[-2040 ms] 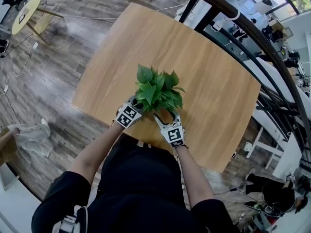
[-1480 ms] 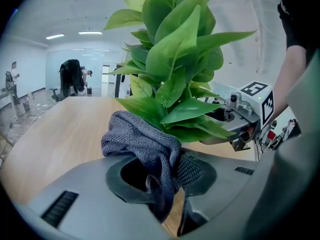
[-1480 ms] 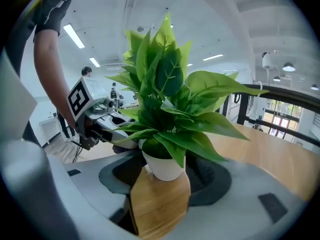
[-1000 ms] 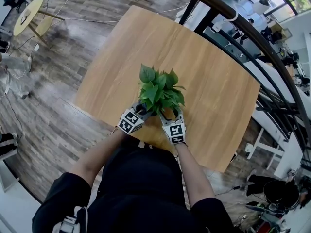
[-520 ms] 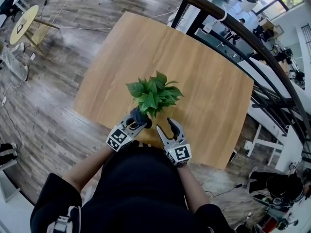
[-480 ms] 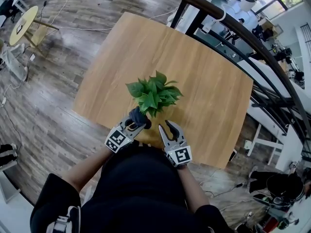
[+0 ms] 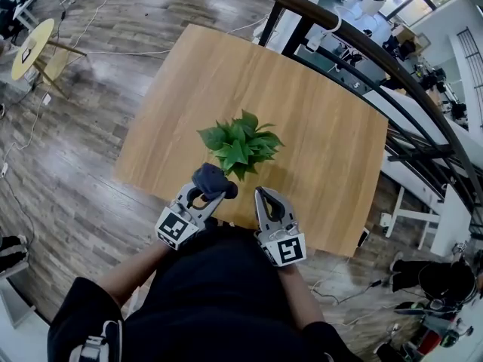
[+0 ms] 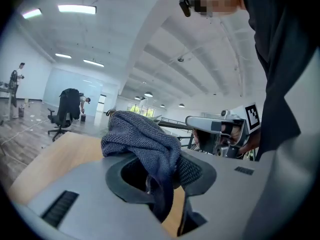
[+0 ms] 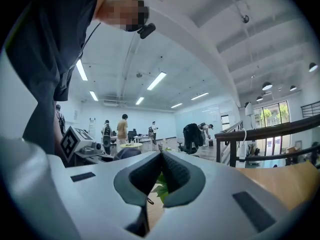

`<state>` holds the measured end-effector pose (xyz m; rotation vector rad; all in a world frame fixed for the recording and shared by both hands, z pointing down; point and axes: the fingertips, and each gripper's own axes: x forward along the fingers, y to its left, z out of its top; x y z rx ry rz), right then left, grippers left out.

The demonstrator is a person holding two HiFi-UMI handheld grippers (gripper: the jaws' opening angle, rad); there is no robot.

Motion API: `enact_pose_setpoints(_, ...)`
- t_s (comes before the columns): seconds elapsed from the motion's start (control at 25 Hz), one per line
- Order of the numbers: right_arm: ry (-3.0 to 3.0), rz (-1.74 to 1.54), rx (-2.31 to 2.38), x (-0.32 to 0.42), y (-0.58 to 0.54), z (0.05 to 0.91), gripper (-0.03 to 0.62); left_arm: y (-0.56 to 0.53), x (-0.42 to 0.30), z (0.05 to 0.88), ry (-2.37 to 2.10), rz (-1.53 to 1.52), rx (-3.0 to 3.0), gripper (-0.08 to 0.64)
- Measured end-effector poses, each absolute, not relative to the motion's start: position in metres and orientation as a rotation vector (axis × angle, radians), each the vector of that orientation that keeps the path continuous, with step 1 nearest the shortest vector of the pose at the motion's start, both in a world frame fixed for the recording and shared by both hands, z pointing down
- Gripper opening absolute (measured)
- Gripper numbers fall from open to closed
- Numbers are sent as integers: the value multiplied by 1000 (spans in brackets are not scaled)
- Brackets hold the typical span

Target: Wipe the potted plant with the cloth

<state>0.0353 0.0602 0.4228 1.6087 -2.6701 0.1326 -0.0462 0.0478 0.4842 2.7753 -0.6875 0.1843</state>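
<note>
The wood-grain tabletop (image 7: pixel 317 127) is flat, smooth and rigid. The potted plant (image 7: pixel 240 145) stands on it near your edge, just beyond both tools; its foliage hides the pot from above. Expect a light, top-heavy item that can tip. Judge the broad green leaves (image 7: pixel 226 136) to be thin, pliant and easily torn, so support each one from below and wipe with light pressure. If bracing is needed, take hold at the pot wall, not the stems. The right hand-held gripper (image 7: pixel 268 196) carries nothing: its jaws have just been closing and now meet with nothing between them. The left hand-held gripper (image 7: pixel 213 187) is clamped on the cloth (image 8: pixel 142 139), a dark blue-grey knit, soft, limp and bunched over the ribbed pads.
</note>
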Motion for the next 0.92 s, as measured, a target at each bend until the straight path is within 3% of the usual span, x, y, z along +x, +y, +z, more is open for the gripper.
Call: enact_pose_setpoints(0.92, -2538, 45, 1791, 29, 93, 409, 18, 86, -55, 463, -613, 141, 2919, 137)
